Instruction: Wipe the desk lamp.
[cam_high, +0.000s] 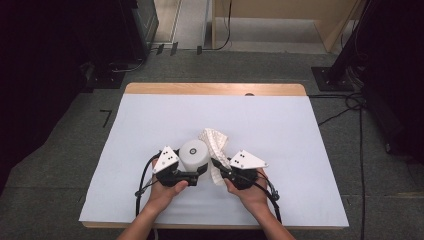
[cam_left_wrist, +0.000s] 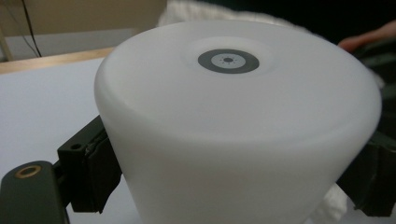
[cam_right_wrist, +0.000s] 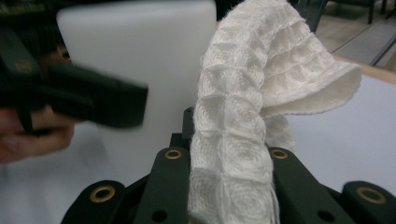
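The white cylinder (cam_high: 194, 155) stands upright on the bench (cam_high: 280, 135), near the front edge and about midway across it, and serves as the landmark here. Its flat top bears a small grey ring mark (cam_left_wrist: 228, 61).

The left tool (cam_high: 198, 173) comes in from the front-left of the cylinder and pinches it: in the left gripper view a black pad presses each side of the cylinder's wall, low down.

The waffle-weave cloth (cam_high: 216, 146) hangs just to the right of the cylinder, touching or nearly touching its side. The right tool (cam_high: 220, 167), to the cylinder's front-right, has its jaws pressed together on the cloth; in the right gripper view the cloth (cam_right_wrist: 243, 140) rises in a strip from between the jaws and folds over at the top, away from the cylinder.

Both hands rest low at the bench's front edge, close on either side of the cylinder.
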